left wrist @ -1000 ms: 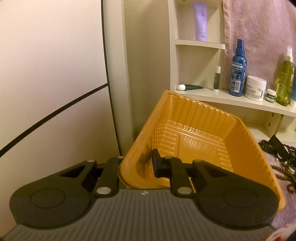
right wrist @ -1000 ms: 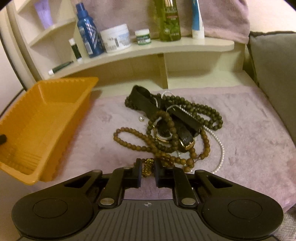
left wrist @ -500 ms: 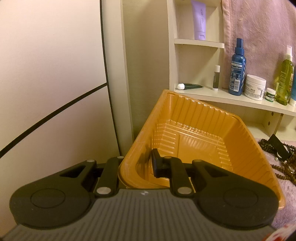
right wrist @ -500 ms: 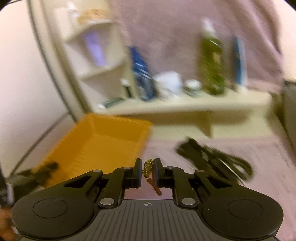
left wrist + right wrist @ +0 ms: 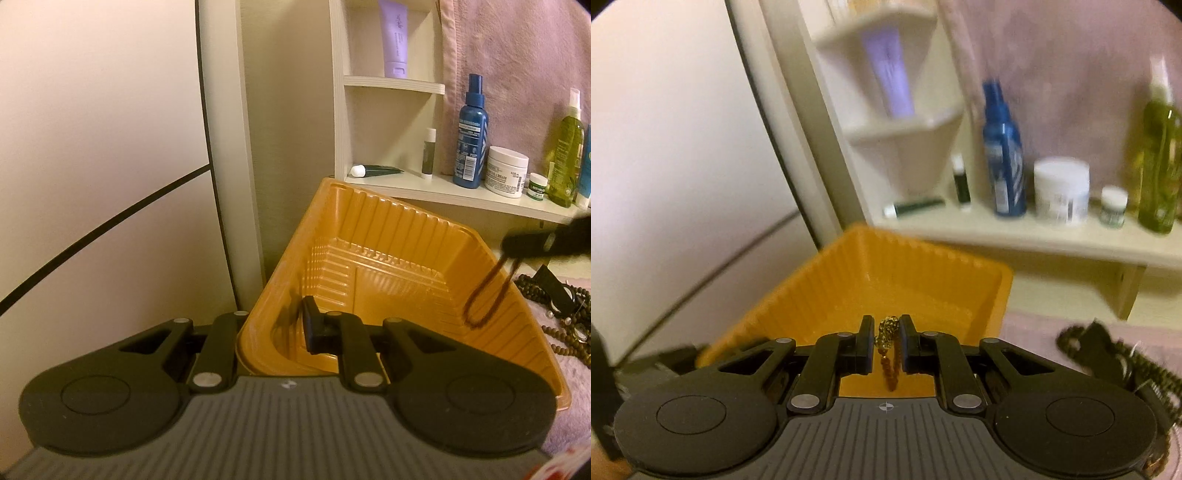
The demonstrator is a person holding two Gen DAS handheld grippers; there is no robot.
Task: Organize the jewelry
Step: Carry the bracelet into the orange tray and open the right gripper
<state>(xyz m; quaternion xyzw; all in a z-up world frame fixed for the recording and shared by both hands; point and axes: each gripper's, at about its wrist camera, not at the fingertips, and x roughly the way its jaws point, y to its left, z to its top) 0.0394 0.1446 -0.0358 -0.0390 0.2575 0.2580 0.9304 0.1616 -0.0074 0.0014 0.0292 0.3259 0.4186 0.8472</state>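
Here, in the left wrist view, our left gripper (image 5: 271, 332) is closed on the near wall of the orange tray (image 5: 388, 236), one finger inside and one outside, and the tray sits tilted up toward us; at the right edge our right gripper (image 5: 517, 247) hangs over the tray's right rim with a looped bracelet (image 5: 485, 295) dangling from its tips into the tray; beyond lies the jewelry pile (image 5: 561, 306) of dark beads and straps on the pink cloth (image 5: 569, 417). Then, in the right wrist view, which is blurred, the right gripper's fingers stand narrowly apart, pinching the bracelet's gold and brown beads between them, directly above the tray's interior; the pile lies off to the right.
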